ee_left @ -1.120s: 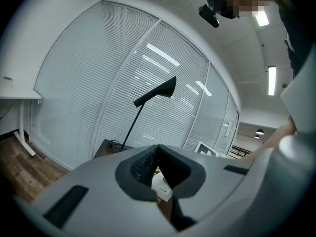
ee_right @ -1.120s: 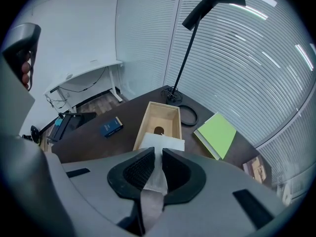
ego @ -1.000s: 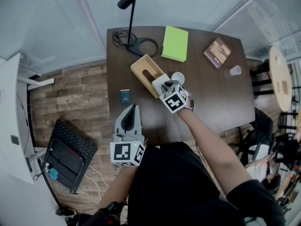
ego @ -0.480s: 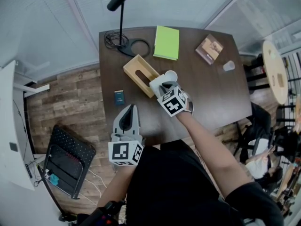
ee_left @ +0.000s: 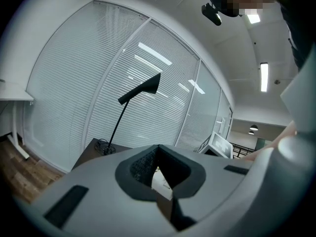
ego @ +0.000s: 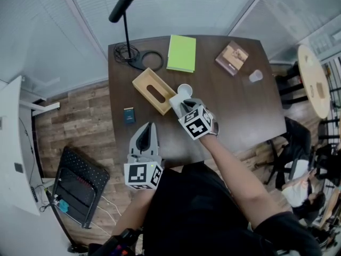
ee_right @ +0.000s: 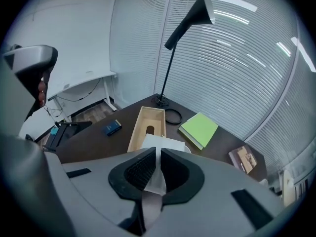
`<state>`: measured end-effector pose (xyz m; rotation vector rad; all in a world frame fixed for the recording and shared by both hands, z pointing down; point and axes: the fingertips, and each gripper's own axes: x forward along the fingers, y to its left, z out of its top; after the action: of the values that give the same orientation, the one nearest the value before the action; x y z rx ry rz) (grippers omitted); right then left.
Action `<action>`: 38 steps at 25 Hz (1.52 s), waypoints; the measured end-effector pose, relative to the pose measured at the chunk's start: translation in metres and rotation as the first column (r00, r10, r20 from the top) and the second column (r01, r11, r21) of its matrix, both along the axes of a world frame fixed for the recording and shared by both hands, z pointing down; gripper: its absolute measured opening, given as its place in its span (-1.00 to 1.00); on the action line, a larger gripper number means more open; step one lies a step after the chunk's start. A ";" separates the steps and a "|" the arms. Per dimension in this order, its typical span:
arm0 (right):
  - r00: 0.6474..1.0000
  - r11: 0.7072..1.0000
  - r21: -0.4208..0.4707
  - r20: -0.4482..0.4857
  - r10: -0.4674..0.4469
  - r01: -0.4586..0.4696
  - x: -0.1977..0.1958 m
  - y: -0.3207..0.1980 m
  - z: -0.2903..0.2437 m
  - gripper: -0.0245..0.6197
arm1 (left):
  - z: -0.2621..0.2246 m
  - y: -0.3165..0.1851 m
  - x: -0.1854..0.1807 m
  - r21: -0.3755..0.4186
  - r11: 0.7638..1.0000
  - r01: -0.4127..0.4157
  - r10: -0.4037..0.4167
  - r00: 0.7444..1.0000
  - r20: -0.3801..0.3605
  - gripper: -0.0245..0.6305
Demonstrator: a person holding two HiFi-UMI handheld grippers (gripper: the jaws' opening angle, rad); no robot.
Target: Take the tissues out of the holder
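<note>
Right gripper (ee_right: 157,168) now higher and further back from holder (ee_right: 134,127) than a moment ago. Its fingers (ee_right: 138,169) nearly closed, pinching white tissues (ee_right: 163,143). Tissues come along, bunched just ahead of fingers at holder's near end. We cannot tell if fully out. We think pull works, needs more. Holder lies flat on worktop (ee_right: 217,149), slot up. Long side runs away from fingers toward lamp (ee_right: 195,15). Left gripper (ee_left: 159,174) closed, empty.
</note>
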<state>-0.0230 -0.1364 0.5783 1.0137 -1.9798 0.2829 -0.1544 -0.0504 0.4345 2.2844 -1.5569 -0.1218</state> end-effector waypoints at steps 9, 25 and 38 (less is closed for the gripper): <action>0.999 0.999 0.004 0.036 0.039 -0.039 0.049 0.020 -0.008 -0.80 | -0.003 0.009 0.054 0.004 1.000 -0.018 0.018 0.999 0.030 -0.94; 0.996 0.995 0.035 0.002 0.092 -0.092 0.167 0.039 -0.022 -0.84 | 0.008 0.013 0.163 -0.001 0.995 -0.101 0.101 0.994 0.051 -0.94; 0.981 0.981 -0.034 0.033 0.191 -0.190 0.245 0.055 0.010 -0.89 | 0.008 0.014 0.223 -0.006 0.993 -0.121 0.121 0.990 0.070 -0.94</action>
<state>0.2217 -0.0818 0.5883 1.1879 -1.9064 0.4386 0.0683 -0.0360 0.4429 2.3989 -1.4458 -0.0081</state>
